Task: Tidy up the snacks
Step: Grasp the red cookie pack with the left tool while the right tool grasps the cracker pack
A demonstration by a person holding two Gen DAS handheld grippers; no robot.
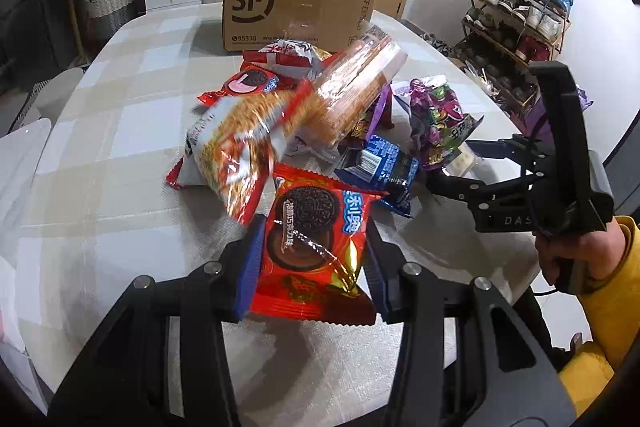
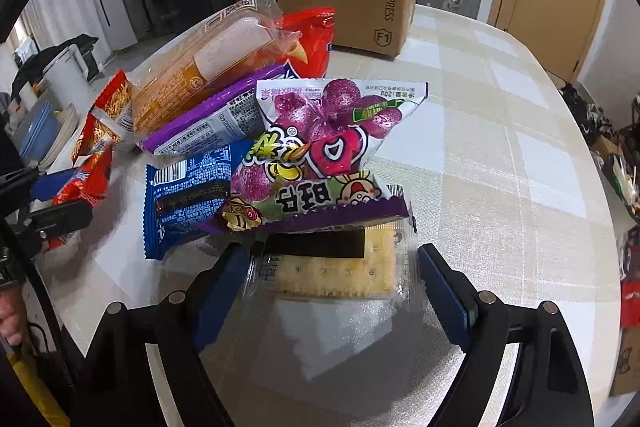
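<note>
A pile of snack packets lies mid-table. My left gripper [image 1: 314,263] is shut on a red Oreo packet [image 1: 312,239] at the pile's near edge. My right gripper [image 2: 328,281] is open, with its blue pads either side of a clear-wrapped cracker pack [image 2: 336,273] that lies partly under a purple gummy bag [image 2: 324,151]. The right gripper also shows in the left wrist view [image 1: 452,171]. A blue Oreo packet [image 2: 188,195], a purple-edged packet [image 2: 208,119], an orange biscuit sleeve [image 2: 200,71] and a noodle-snack bag [image 1: 236,143] lie in the pile.
An open SF Express cardboard box [image 1: 296,13] stands at the table's far edge. The table [image 1: 100,147] has a checked cloth. A shoe rack [image 1: 516,23] stands beyond the right edge. Drawers and suitcases line the back wall.
</note>
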